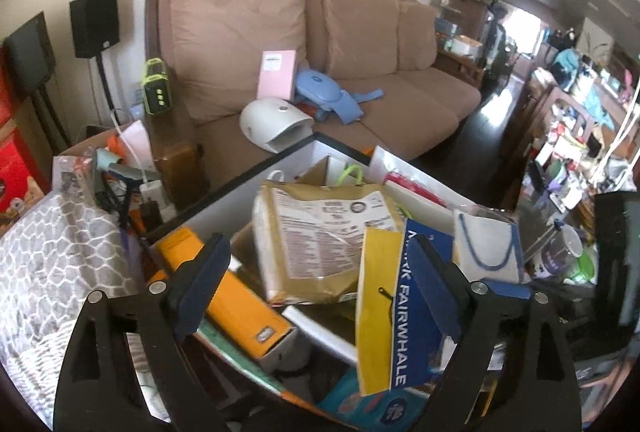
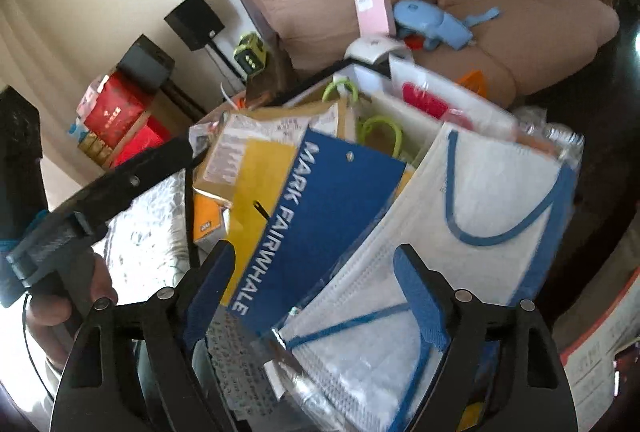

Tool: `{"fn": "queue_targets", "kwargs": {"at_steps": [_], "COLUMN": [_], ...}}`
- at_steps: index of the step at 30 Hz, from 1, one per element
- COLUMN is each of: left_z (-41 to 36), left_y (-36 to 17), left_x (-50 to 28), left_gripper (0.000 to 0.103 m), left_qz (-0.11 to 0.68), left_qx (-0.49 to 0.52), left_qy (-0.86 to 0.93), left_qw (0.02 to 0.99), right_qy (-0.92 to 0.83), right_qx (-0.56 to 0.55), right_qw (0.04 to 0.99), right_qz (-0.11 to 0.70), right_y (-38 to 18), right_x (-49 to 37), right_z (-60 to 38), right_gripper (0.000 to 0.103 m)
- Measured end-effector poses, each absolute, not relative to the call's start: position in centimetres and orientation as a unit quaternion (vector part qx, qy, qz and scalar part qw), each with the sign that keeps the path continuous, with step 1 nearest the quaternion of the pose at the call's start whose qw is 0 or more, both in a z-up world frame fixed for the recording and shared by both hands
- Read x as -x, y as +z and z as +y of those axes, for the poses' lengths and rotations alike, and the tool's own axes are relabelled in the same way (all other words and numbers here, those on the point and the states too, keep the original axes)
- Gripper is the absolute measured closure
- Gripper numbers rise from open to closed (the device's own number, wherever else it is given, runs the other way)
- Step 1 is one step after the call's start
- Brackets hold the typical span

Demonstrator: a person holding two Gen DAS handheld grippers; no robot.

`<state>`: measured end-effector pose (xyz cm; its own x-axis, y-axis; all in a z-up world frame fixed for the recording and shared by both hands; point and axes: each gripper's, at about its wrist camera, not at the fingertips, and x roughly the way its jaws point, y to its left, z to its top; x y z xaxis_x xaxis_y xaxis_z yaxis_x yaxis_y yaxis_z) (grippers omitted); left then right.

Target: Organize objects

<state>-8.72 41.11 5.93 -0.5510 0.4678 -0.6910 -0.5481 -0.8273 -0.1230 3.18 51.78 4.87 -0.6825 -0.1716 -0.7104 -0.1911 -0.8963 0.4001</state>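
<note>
Both grippers were held spread and empty above the white box (image 1: 320, 148) in front of the sofa (image 1: 360, 44). Left gripper (image 1: 316, 280) hovered over the brown mailer (image 1: 320, 224) and orange carton (image 1: 236, 296); right gripper (image 2: 316, 292) over the blue-yellow bag (image 2: 312, 192) and mask pack (image 2: 360, 352). Judged stage: between picks. One item would next need selecting and pinching by an exposed edge.

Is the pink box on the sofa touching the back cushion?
Touching. The left wrist view shows the pink box standing upright, leaning against the sofa's back cushion.
</note>
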Motion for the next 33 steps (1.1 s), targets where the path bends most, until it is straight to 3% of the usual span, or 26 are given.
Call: {"fn": "queue_targets", "kwargs": {"at_steps": [8, 14, 33], "left_z": [39.8, 39.7, 40.5], "left_y": [8.0, 8.7, 9.0], "left_x": [7.1, 6.0, 5.3], "left_gripper": [0.000, 0.000, 0.000], "left_qz": [0.075, 0.087, 0.098], "left_qx": [0.341, 0.359, 0.360], "left_qy": [0.902, 0.889, 0.882], "left_qw": [0.255, 0.272, 0.289], "right_qy": [0.895, 0.877, 0.880], "right_qx": [0.412, 0.436, 0.429], "right_qw": [0.137, 0.183, 0.186], "right_qz": [0.107, 0.089, 0.085], "right_y": [8.9, 8.5, 8.9], "right_x": [-5.9, -6.4, -6.7], "right_z": [49.6, 50.4, 50.2], "right_gripper": [0.017, 0.017, 0.017]}}
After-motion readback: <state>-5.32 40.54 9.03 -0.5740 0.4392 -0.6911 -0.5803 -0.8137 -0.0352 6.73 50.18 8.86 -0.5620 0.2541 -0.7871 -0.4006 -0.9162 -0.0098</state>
